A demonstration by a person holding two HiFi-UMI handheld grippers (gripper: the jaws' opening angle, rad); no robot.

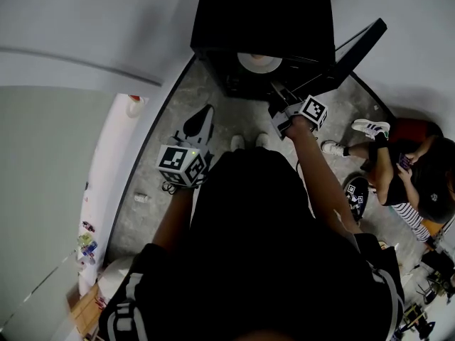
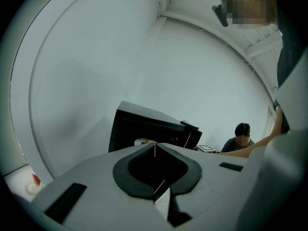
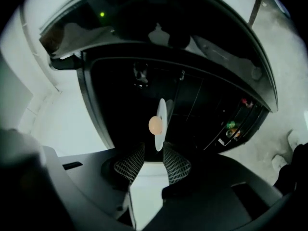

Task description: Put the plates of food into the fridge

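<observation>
In the head view a boxy black fridge [image 1: 263,20] stands open at top centre with a round white plate [image 1: 259,62] inside. The right gripper [image 1: 279,101] is just below it, the left gripper [image 1: 205,116] lower left, and a seated person [image 1: 405,169] is at the right edge. The left gripper view shows its jaws clenched together, empty. The right gripper view shows its jaws released, the plate's rim at their gap, with a round orange food ball [image 3: 155,124] on the plate.

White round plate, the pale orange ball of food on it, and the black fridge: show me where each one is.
White round plate [image 3: 161,109]: right gripper view, bare upper part.
Pale orange ball of food [image 3: 155,125]: right gripper view, its middle.
Black fridge [image 1: 263,13]: head view, its top panel.
</observation>
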